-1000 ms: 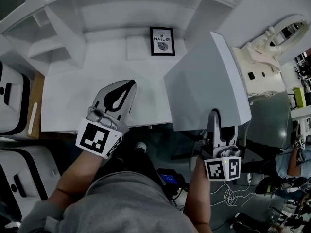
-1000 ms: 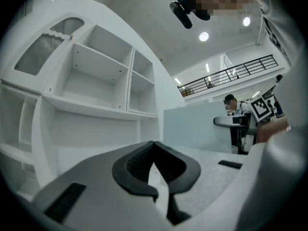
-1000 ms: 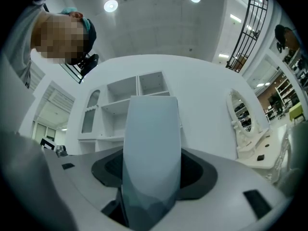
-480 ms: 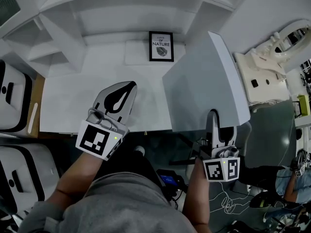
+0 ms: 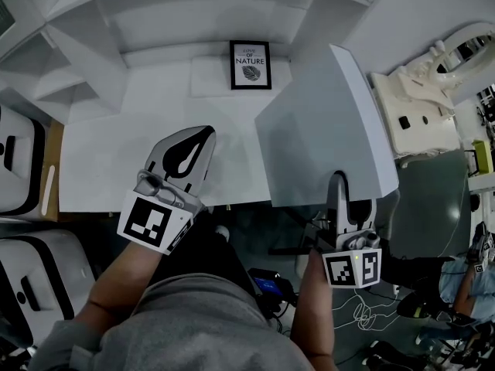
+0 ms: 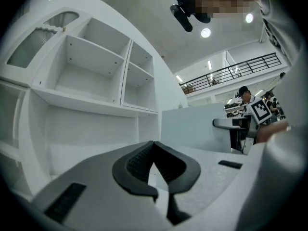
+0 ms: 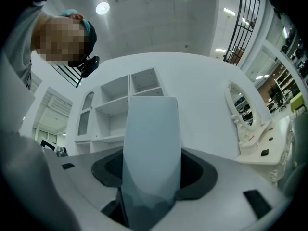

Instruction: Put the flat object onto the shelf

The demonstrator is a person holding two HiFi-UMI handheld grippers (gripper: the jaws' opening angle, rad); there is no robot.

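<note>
Over the white desk (image 5: pixel 100 168), head view: the right gripper (image 5: pixel 340 190), clenched on the lower edge of the flat panel (image 5: pixel 325 126). The panel is pale grey-white, carried on edge and tilted, in the air above the desk's right end and touching nothing else. Its own view shows the panel rising straight out from between the jaws, with the shelf (image 6: pixel 91 105) beyond it. Gripping by one edge leaves most of the sheet free, which would suit sliding it into a compartment; the lean suggests it is being lined up for one of the openings, though which one cannot be told. The left gripper (image 5: pixel 203 135) has its jaws drawn together at the tips on nothing. It hovers over the desk's front edge, well apart from the panel and probably kept out of its path. At the back of the desk a framed print (image 5: pixel 250 65) stands against the wall below the shelf. An ornate mirror (image 5: pixel 433 64) lies off to the right, clear of the carry. Placement is not yet made.
</note>
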